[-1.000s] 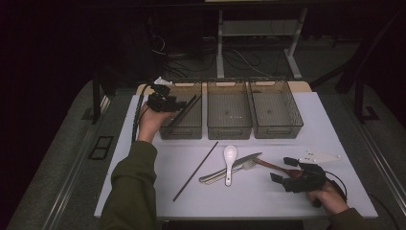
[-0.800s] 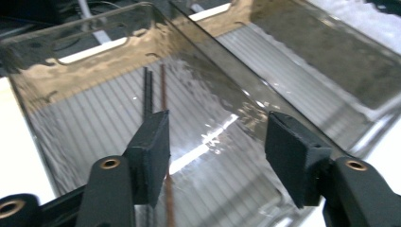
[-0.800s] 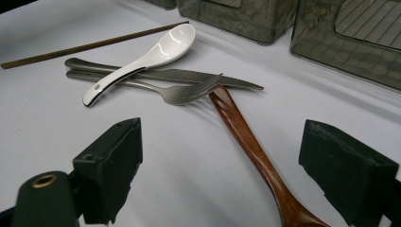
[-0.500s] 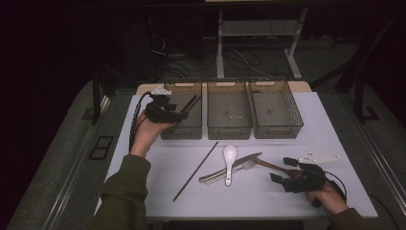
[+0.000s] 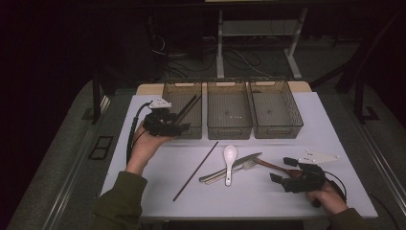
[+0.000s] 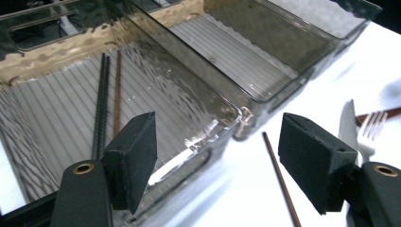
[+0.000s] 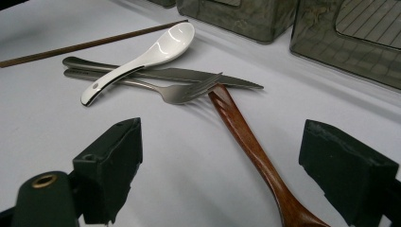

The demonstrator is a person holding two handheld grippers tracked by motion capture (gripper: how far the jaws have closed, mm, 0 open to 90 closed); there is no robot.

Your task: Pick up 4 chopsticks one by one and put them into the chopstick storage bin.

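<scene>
My left gripper (image 5: 181, 125) (image 6: 222, 165) hovers at the front edge of the left bin (image 5: 168, 103) (image 6: 222, 106). Its jaws have just been opening and nothing is between them. Several dark chopsticks (image 5: 187, 109) (image 6: 103, 94) lie in that bin. A loose chopstick (image 5: 196, 170) (image 6: 280, 175) lies on the white table. My right gripper (image 5: 282, 170) (image 7: 229, 165) rests open at the front right, and a wooden spoon's handle (image 5: 270, 166) (image 7: 246, 135) runs between its jaws untouched. A white spoon (image 5: 230, 158) (image 7: 142, 56), a knife (image 7: 189, 74) and a fork (image 5: 242, 166) (image 7: 182, 92) lie piled mid-table.
Two more smoky plastic bins, the middle one (image 5: 229, 127) and the right one (image 5: 277, 129), stand in a row behind the cutlery. The white table's front edge (image 5: 239, 215) is near my right hand. Desk legs and cables stand beyond the table.
My left hand has drawn back from over the left bin toward the person, and its jaws have spread wider. The right hand and the cutlery have stayed put.
</scene>
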